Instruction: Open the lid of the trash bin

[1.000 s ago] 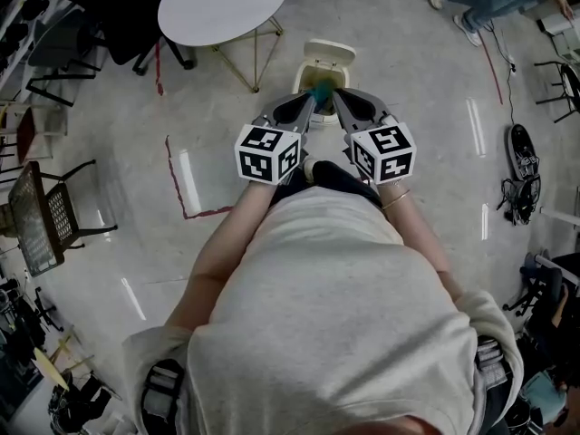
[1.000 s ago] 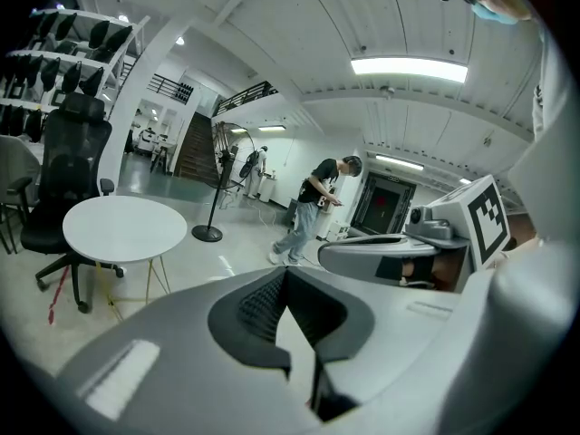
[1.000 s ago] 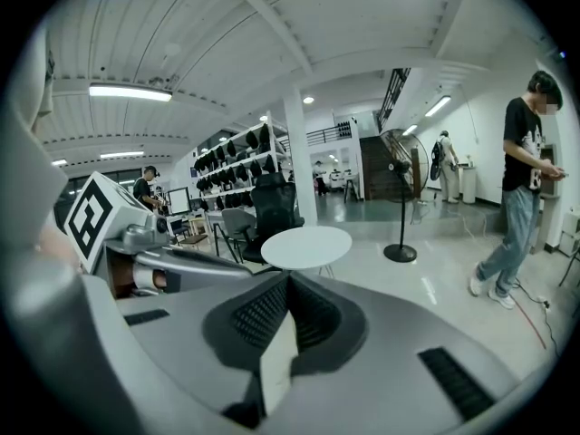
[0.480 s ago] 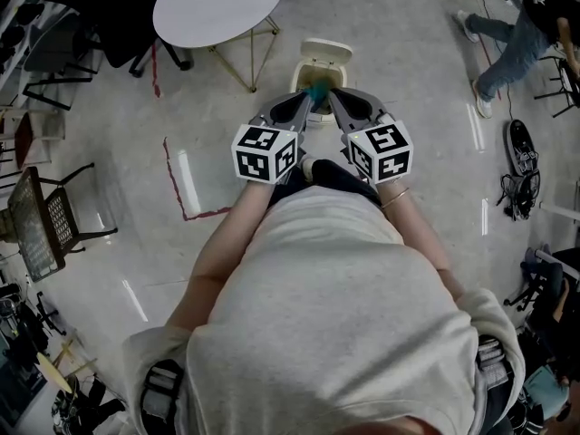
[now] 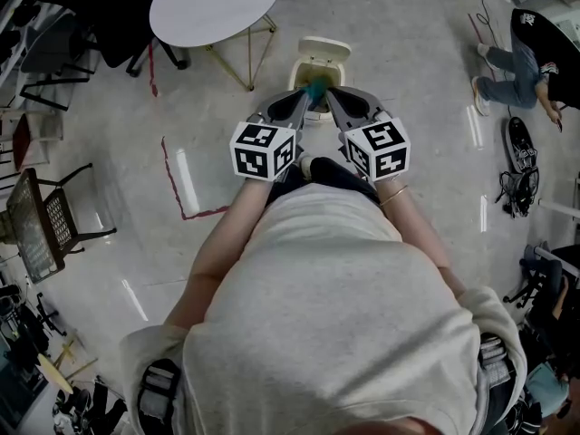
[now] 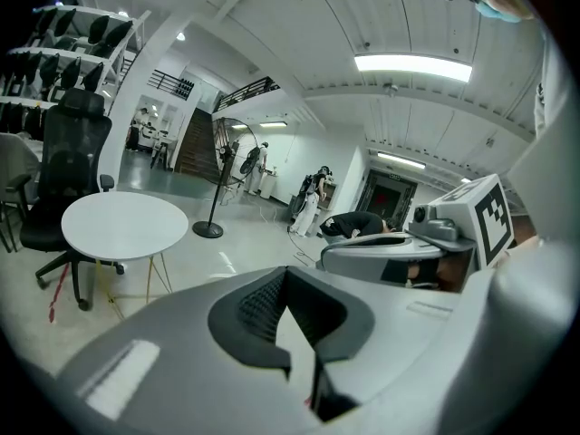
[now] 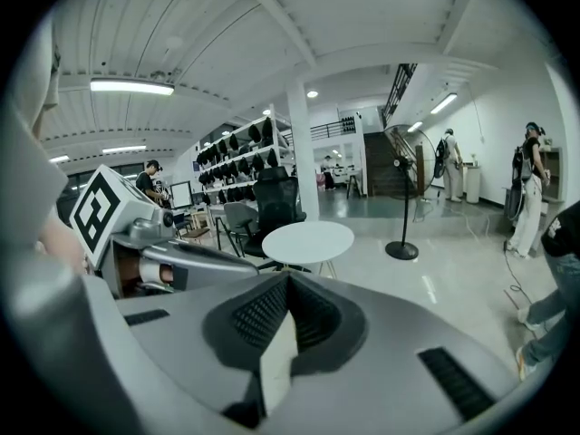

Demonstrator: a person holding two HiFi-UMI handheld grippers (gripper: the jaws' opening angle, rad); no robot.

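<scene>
Both tongs are converging over the bin on the floor.
The bin (image 5: 324, 51) is standing just ahead of the person, its long axis running away from them, with a table (image 5: 213, 5) crowding its left and open floor (image 5: 426, 80) lying to the right. The left tongs (image 5: 306, 98) and right tongs (image 5: 332, 98) are both pinching together on nothing, hiding the bin's near end; the lid's position is unclear.
</scene>
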